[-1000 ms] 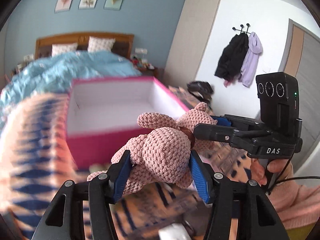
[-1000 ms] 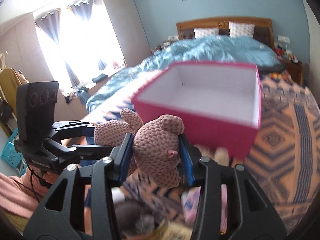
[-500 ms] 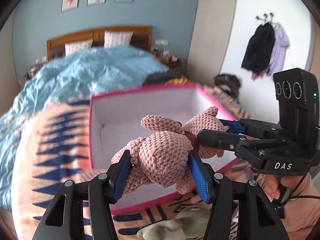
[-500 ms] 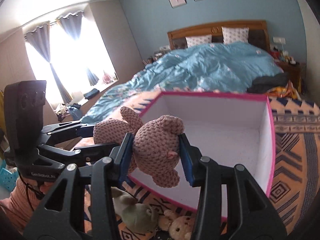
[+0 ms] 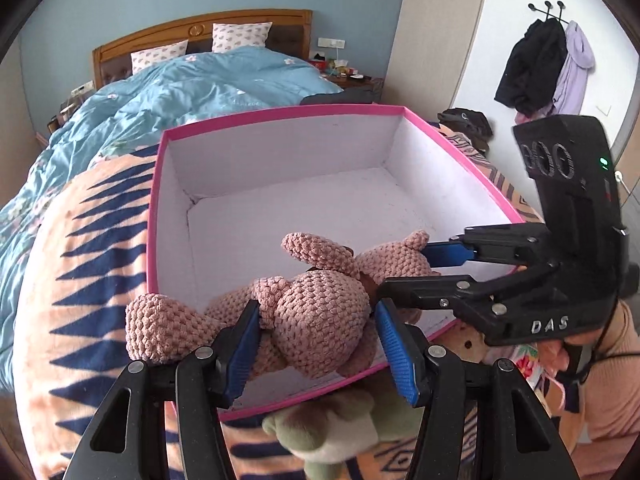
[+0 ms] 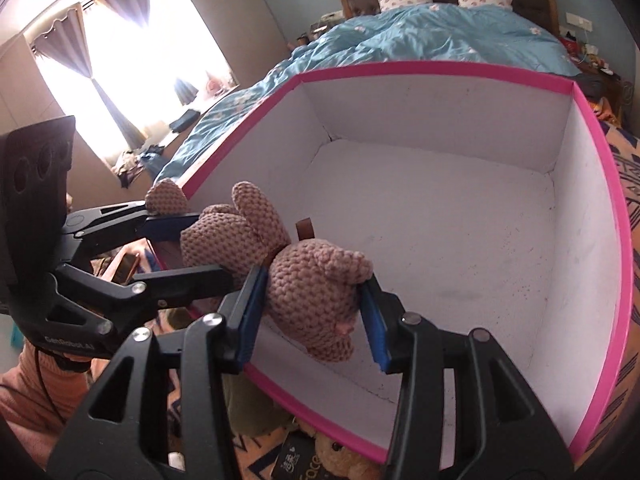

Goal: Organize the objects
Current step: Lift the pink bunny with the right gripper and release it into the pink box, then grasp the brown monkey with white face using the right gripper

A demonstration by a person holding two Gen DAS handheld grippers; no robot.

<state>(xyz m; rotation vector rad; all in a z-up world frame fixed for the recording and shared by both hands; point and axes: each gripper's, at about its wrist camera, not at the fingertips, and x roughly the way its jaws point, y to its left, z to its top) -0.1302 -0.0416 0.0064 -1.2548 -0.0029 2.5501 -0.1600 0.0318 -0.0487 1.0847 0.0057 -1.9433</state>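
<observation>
the left gripper clamps the body of a pink crocheted plush bear; the right gripper clamps its head. the bear hangs over the near rim of a pink-edged, white-lined cardboard box, above its bare floor.

Box: open top, white floor bare, free entry from above. Pink walls bar side approach. Green plush lies against the near wall outside.
</observation>
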